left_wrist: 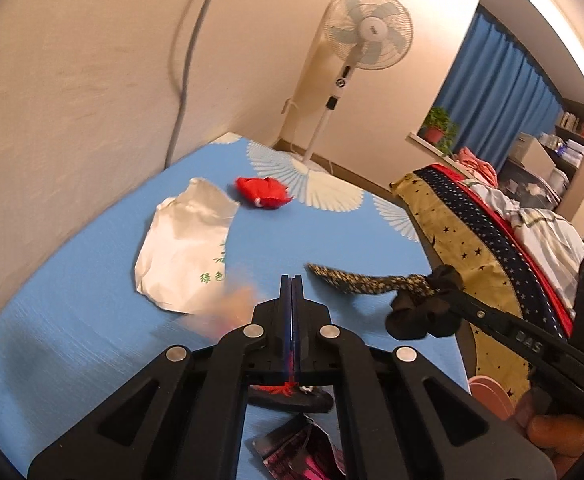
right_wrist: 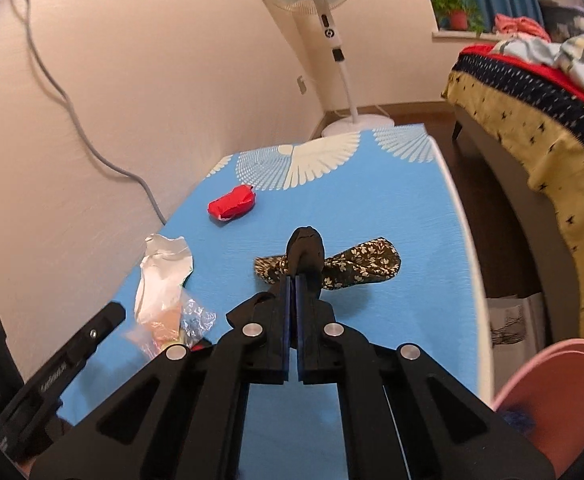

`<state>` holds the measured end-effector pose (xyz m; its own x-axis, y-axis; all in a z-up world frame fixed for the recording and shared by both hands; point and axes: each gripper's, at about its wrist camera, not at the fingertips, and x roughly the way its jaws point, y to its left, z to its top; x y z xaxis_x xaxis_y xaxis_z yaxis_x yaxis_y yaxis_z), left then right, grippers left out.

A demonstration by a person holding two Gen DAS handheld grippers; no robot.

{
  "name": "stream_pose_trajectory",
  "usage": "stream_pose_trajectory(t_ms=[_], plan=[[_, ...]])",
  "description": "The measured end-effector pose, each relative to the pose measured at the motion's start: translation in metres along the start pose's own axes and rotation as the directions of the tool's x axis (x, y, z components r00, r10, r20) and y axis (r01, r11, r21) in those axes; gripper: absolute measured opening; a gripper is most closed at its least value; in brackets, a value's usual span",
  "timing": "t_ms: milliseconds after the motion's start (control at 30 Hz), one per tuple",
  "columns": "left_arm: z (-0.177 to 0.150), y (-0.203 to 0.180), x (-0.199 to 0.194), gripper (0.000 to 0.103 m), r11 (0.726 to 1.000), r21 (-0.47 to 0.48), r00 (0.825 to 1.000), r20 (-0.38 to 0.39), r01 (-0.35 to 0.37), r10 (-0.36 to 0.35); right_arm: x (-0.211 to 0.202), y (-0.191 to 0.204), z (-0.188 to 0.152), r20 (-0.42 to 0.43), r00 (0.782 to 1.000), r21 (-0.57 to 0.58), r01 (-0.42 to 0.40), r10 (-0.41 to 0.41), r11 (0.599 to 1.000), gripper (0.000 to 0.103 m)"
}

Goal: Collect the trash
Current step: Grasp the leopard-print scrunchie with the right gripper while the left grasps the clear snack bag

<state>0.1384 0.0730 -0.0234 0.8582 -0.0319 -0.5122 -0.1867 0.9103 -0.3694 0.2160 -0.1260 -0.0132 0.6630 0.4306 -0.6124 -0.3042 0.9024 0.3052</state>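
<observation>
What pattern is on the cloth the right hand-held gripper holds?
Dark cloth with small white flowers, joined to a plain black scrunched part; clearest in the right wrist view.

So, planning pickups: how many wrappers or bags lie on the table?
4: white bag, red wrapper beyond it, clear plastic beside bag, pink-black wrapper below left gripper; more possibly hidden.

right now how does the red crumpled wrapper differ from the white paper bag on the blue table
The red wrapper is balled into a small tight lump; the white paper bag lies flat and spreads much wider. The wrapper is plain red, while the bag is white with green printing. The wrapper sits farther from the grippers than the bag. Both rest loose on the blue table, untouched by either gripper.
</observation>
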Motion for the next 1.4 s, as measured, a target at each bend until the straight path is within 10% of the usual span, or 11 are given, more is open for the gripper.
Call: stream_pose_trajectory(t_ms=[267, 500, 667, 833, 1133, 1267, 1400], plan=[[-0.004, -0.01, -0.018, 0.0, 0.997, 0.068, 1.0, 0.006, -0.021, 0.021, -0.055, -0.007, -0.014, 0.037, 0.999, 0.005, 0.025, -0.025, 1.0, 0.002], [-0.022, 0.035, -0.002, 0.001, 0.992, -0.08, 0.99, -0.114, -0.093, 0.083, -0.107, -0.012, -0.028, 0.061, 0.997, -0.007, 0.058, -0.057, 0.998, 0.002], [-0.028, 0.039, 0.009, 0.037, 0.987, -0.1, 0.984, -0.141, -0.125, 0.11, -0.132, -0.026, -0.033, 0.087, 0.995, 0.044, 0.052, -0.056, 0.998, 0.003], [-0.032, 0.04, 0.025, 0.047, 0.984, -0.091, 0.976, -0.166, -0.155, 0.139, -0.132, -0.033, -0.038, 0.106, 0.994, 0.068, 0.022, -0.029, 0.997, 0.003], [-0.032, 0.042, 0.045, 0.046, 0.983, -0.111, 0.975, -0.181, -0.149, 0.128, -0.105, -0.04, -0.047, 0.084, 0.996, 0.094, 0.027, -0.035, 0.995, 0.003], [-0.03, 0.033, 0.042, 0.014, 0.987, -0.082, 0.98, -0.155, -0.137, 0.123, -0.101, -0.035, -0.047, 0.087, 0.995, 0.058, 0.045, -0.05, 0.997, 0.003], [-0.023, 0.019, 0.031, 0.012, 0.992, -0.013, 0.988, -0.099, -0.122, 0.121, -0.101, -0.033, -0.048, 0.091, 0.994, 0.049, 0.057, -0.061, 0.997, 0.003]])
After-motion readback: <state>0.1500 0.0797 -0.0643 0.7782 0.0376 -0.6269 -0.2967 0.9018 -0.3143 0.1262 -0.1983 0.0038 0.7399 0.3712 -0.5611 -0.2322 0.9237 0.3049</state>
